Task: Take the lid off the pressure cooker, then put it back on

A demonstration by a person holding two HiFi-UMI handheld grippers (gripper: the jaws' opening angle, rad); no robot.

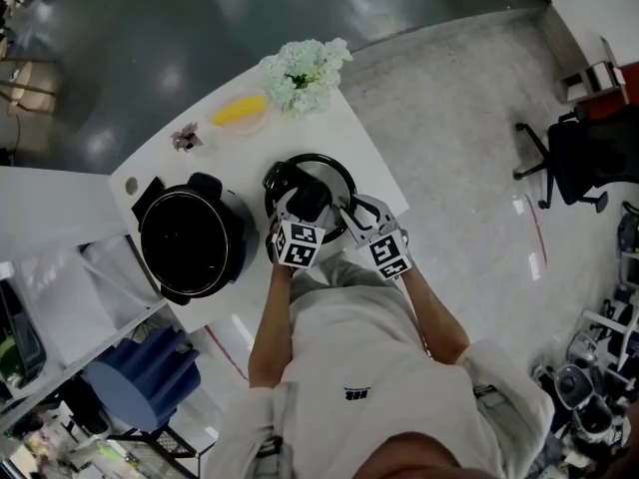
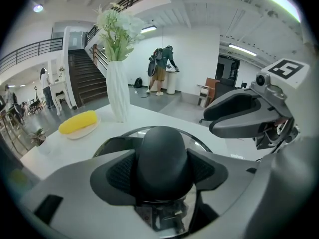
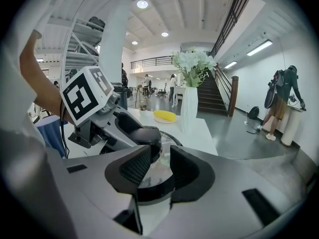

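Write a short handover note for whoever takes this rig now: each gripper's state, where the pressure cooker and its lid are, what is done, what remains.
Left gripper: open, jaws either side of the knob of the glass lid, not clamping it.
Right gripper: open, jaws astride the lid's rim.
Lid: lying on the white table, to the right of the open pressure cooker in the head view.
Done: lid is off.
Left: grip the lid, lift it and set it back on the cooker.
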